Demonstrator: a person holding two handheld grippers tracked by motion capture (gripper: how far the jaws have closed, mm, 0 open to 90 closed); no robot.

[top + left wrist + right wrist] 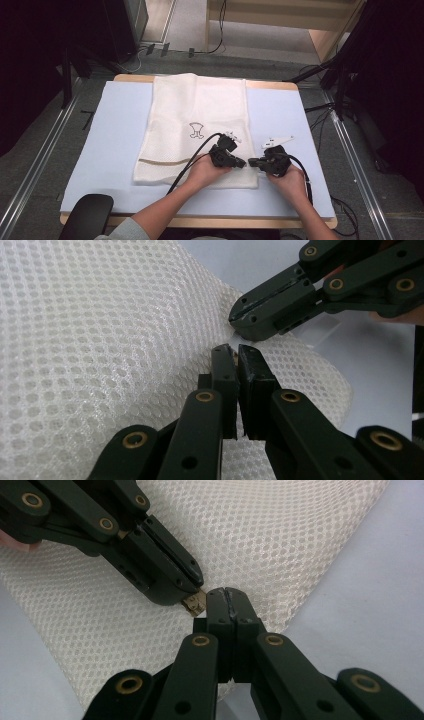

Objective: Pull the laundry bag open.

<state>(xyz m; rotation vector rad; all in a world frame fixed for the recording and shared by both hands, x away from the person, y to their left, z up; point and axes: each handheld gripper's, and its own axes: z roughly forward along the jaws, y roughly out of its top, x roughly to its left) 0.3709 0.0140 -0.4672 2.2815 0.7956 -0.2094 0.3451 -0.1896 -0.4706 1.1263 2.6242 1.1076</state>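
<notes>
The mesh bag, a white honeycomb-net laundry sack with a small printed figure near its middle and a tan band across its near left part, lies flat along the middle of the counter, its far end at the counter's back edge and its near right corner right where I have both tools. My left gripper comes in from the left and my right gripper from the right, tips almost touching over that corner. In the left gripper view the jaws stand nearly together with a sliver of something pale between the tips; I judge they pinch the bag's edge, though I cannot tell how much net they hold. In the right gripper view my own jaws are pressed fully together at the mesh edge, and I take them to be clamped on a fold of it, but the net between them is hidden. The small brass-coloured piece at the other tool's tip looks like a zip pull, so I judge the step in hand is working the zip at this corner. To do it well I would keep one tool anchoring the fabric taut beside the pull, and draw the other along the line of the edge, not upward, so the net does not bunch or slip free
</notes>
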